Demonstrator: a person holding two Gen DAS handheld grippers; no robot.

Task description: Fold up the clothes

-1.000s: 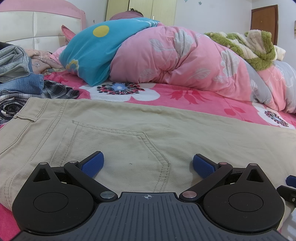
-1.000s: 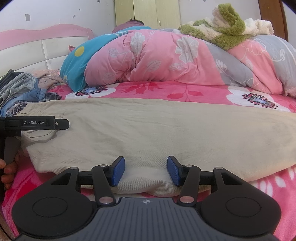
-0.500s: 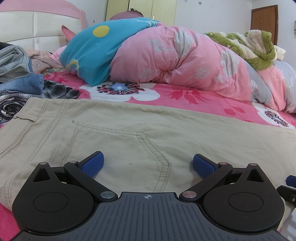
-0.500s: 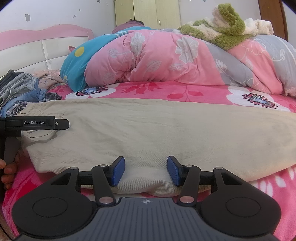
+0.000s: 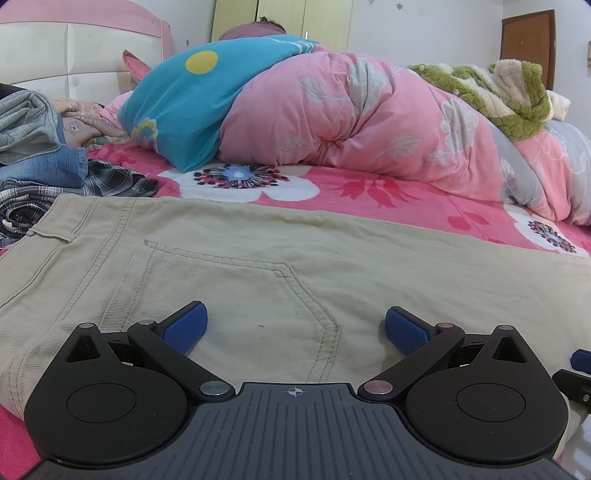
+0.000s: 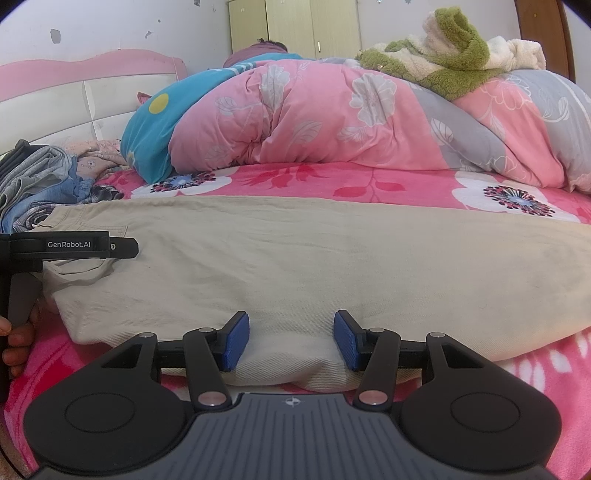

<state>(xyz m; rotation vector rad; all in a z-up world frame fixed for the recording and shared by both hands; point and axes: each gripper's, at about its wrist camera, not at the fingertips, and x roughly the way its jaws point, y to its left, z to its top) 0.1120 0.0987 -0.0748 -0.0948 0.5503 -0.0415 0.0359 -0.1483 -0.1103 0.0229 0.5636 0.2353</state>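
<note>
Along the bed's (image 5: 369,192) near edge lie the trousers (image 5: 295,258). Left gripper (image 5: 295,326) gapes wide above their pocket; right gripper (image 6: 291,339), jaws half open, straddles their edge, gripping nothing.

Home bedrm; bed (image 5: 369,199) w/ quilt (image 5: 351,122), padded headboard (image 5: 74,55), wardrobe (image 6: 295,26).

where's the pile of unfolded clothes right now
The pile of clothes sits at the far left in both wrist views, near the pink headboard, just beyond the waistband end of the khaki trousers spread on the floral bedsheet.
</note>
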